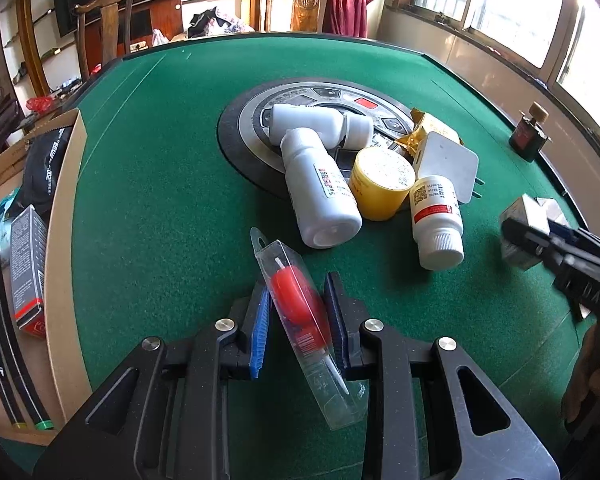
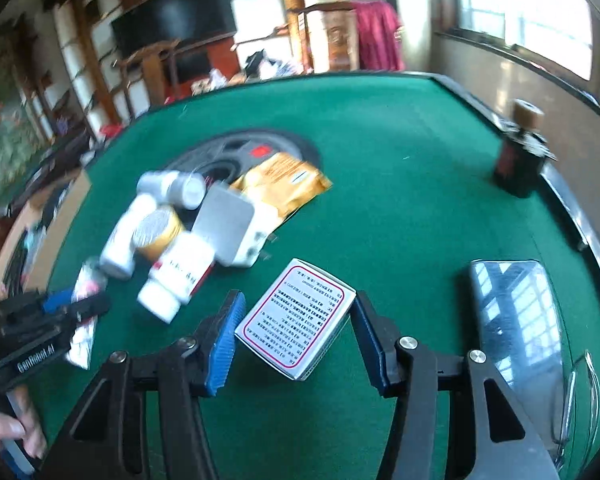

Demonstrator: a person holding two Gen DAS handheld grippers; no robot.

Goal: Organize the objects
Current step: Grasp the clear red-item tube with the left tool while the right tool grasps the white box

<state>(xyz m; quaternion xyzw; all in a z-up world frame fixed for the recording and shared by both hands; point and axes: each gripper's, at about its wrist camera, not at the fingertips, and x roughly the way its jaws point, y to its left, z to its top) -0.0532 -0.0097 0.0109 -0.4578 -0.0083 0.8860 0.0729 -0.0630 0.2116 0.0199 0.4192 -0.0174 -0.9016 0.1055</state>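
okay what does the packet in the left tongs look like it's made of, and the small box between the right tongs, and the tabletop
The packet looks like clear, glossy thin plastic: you see the red item inside through it, and its edges catch light. The small box seems to be printed cardboard with a smooth finish: crisp folded edges, red border, text. The tabletop appears to be green felt or similar fabric: matte, finely grainy.

Left wrist: left gripper [image 1: 296, 320] clamped on a clear blister pack [image 1: 300, 332] with a red item inside, above the green felt table [image 1: 160, 184].
Pack sits tilted between the blue pads. Ahead, a pile: two white bottles [image 1: 320, 176], yellow jar [image 1: 381, 182], small white pill bottle [image 1: 438, 222], white charger [image 1: 448, 166]. Cardboard box [image 1: 66, 240] at left edge. Right gripper [image 1: 516, 236] at far right with a small box [image 1: 526, 210] in its jaws.
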